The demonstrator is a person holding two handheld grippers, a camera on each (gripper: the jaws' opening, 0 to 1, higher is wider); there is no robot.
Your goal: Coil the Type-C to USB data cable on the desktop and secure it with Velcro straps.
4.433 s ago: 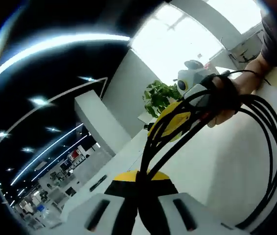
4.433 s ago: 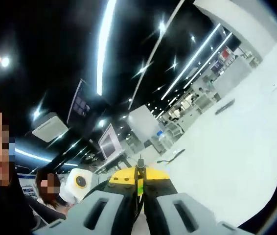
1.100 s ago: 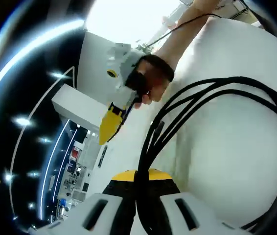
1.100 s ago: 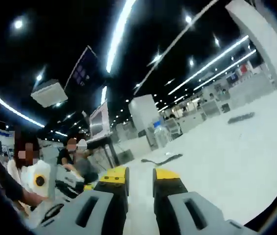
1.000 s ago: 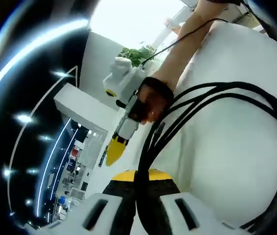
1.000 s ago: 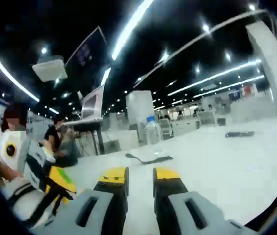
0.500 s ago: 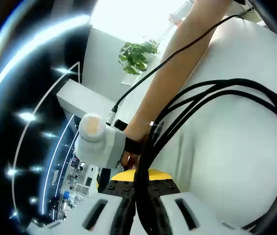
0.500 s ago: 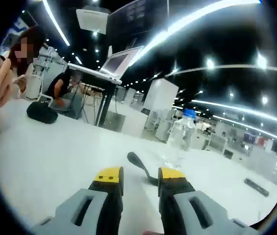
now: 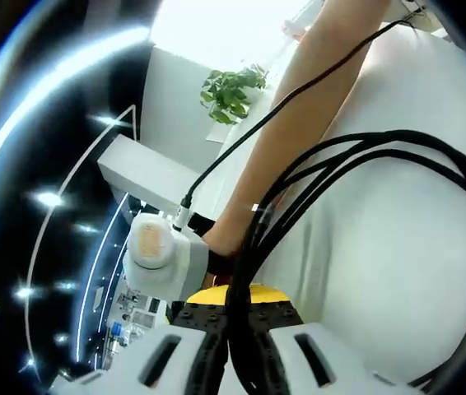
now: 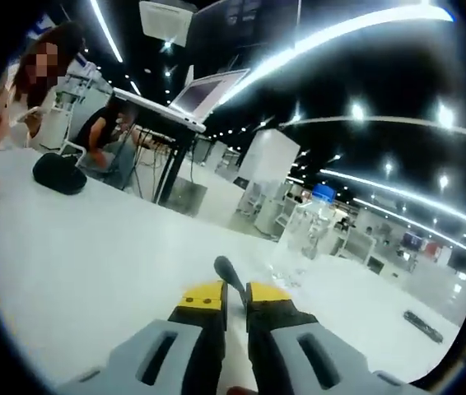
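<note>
The black data cable (image 9: 431, 156) is wound into a loop of several strands that swings out to the right over the white desktop (image 9: 381, 271). My left gripper (image 9: 237, 311) is shut on the bunched strands at the bottom of the left gripper view. A person's bare forearm (image 9: 299, 123) reaches down to the other gripper's white housing (image 9: 163, 263) beside the bundle. In the right gripper view, a black Velcro strap (image 10: 228, 274) lies on the desktop (image 10: 93, 247). My right gripper (image 10: 235, 296) has its yellow-tipped jaws drawn in on the strap's near end.
A clear water bottle (image 10: 303, 234) stands just beyond the strap. A black pouch (image 10: 58, 174) lies at the far left, and a small dark object (image 10: 422, 325) at the right. A laptop (image 10: 204, 92) sits on a stand behind. A potted plant (image 9: 233, 89) stands beyond the desk.
The right gripper swung down from the room to the desktop, came up to the strap, and its jaws narrowed onto it. The left gripper keeps holding the coil.
</note>
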